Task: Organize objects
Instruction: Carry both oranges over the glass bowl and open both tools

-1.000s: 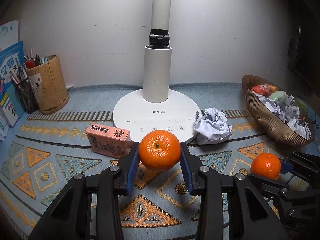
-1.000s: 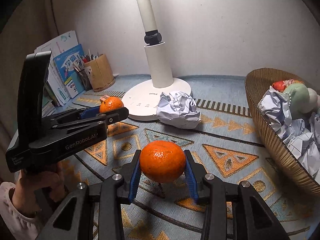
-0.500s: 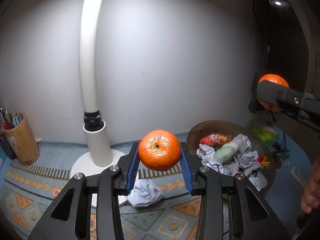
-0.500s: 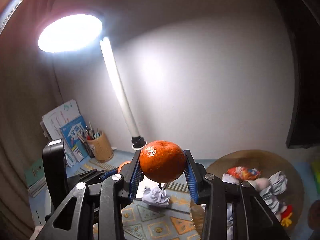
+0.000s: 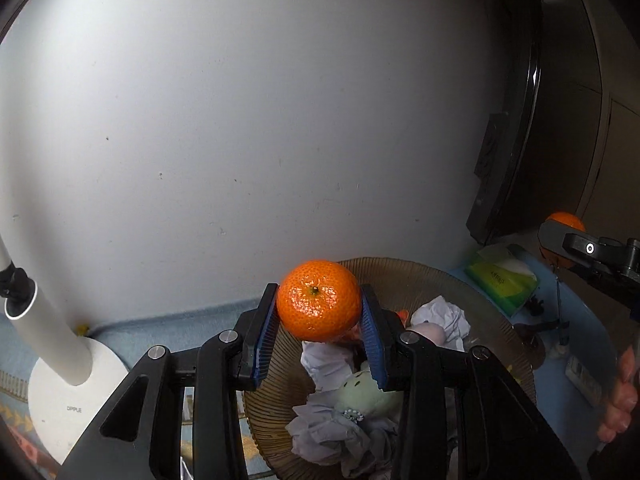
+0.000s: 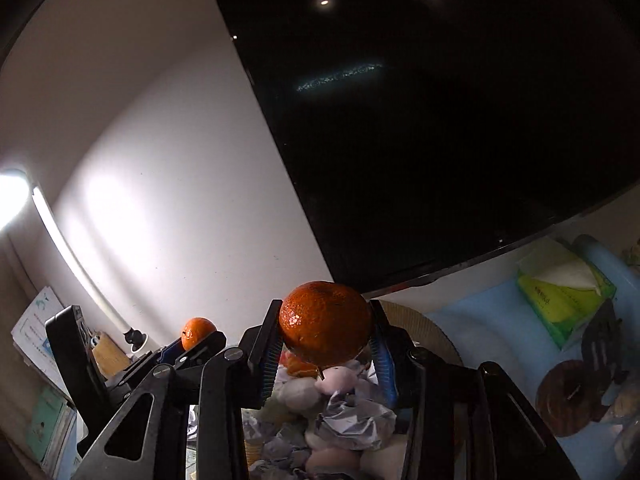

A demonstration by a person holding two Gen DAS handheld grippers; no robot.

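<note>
My left gripper (image 5: 320,334) is shut on an orange mandarin (image 5: 319,300) and holds it in the air above the woven brown basket (image 5: 496,328). My right gripper (image 6: 326,354) is shut on a second mandarin (image 6: 326,322), also held over the basket (image 6: 424,328). The basket holds crumpled paper (image 5: 328,436), a pale green plush toy (image 5: 360,394) and other small items. The right gripper's mandarin shows at the right edge of the left wrist view (image 5: 565,221). The left gripper's mandarin shows in the right wrist view (image 6: 198,332).
A white desk lamp (image 5: 52,360) stands left of the basket. A green tissue box (image 5: 504,280) lies behind the basket on a blue surface (image 6: 492,332). A dark monitor (image 6: 420,120) hangs above. A pen holder (image 6: 108,354) and books (image 6: 36,336) stand far left.
Both grippers have carried their mandarins up from the patterned mat and to the right, and now hold them over the basket. The mat and the pink box have left the views.
</note>
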